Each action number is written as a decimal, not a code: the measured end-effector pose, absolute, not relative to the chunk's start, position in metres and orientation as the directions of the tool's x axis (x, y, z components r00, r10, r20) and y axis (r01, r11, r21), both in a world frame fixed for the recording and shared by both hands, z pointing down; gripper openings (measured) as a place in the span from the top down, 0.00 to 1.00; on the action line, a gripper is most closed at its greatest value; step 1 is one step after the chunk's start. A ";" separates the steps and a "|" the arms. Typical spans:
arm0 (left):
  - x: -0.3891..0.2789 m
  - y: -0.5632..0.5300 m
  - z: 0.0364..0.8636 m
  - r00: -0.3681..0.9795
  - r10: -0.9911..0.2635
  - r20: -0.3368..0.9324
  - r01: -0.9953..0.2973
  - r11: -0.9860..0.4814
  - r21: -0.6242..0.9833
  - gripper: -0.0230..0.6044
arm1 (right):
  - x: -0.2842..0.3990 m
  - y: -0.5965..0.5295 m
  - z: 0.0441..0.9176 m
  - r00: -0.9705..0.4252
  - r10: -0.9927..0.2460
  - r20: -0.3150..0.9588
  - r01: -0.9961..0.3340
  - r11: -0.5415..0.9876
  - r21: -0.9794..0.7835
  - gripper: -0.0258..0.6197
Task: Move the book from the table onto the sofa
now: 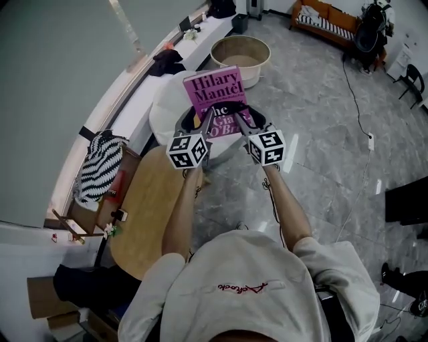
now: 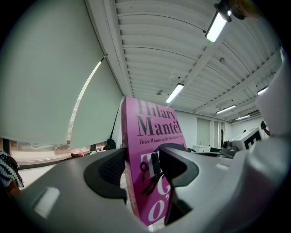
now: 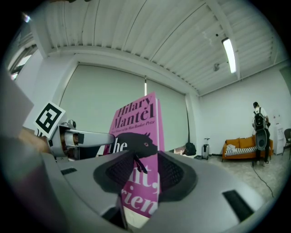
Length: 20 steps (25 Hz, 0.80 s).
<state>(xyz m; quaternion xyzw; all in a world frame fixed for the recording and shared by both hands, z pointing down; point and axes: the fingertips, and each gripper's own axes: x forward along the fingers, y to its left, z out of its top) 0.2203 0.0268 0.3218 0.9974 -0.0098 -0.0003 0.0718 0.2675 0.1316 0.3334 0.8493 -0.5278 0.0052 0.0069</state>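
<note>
A magenta paperback book (image 1: 215, 90) with black and white lettering is held up in the air, flat and face up, ahead of me. My left gripper (image 1: 204, 125) is shut on its near left edge and my right gripper (image 1: 243, 121) on its near right edge. In the left gripper view the book (image 2: 152, 136) stands pinched between the left gripper's (image 2: 143, 170) dark pads. In the right gripper view the book (image 3: 136, 120) sits clamped in the right gripper (image 3: 144, 172). An orange sofa (image 1: 328, 20) stands far off at the top right, and this sofa (image 3: 241, 146) also shows in the right gripper view.
A round wooden table (image 1: 150, 207) lies below my left arm, with a white round table (image 1: 167, 107) under the book. A beige tub (image 1: 241, 53) stands beyond. A striped bag (image 1: 100, 167) rests at the left. A person (image 1: 371, 27) stands beside the sofa. A cable (image 1: 358, 107) crosses the grey floor.
</note>
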 end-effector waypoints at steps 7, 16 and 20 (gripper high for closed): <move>0.231 0.033 0.328 0.999 -0.045 0.012 -0.046 -0.990 0.135 0.60 | 0.280 0.137 0.341 0.419 -0.908 0.010 -0.908 -0.419 -0.006 0.70; 0.244 0.026 0.342 0.998 -0.052 0.031 -0.056 -0.988 0.146 0.60 | 0.293 0.130 0.354 0.414 -0.910 0.030 -0.910 -0.415 -0.016 0.70; 0.258 0.019 0.344 0.999 -0.049 0.022 -0.052 -0.986 0.160 0.60 | 0.305 0.124 0.356 0.421 -0.906 0.034 -0.907 -0.421 -0.011 0.71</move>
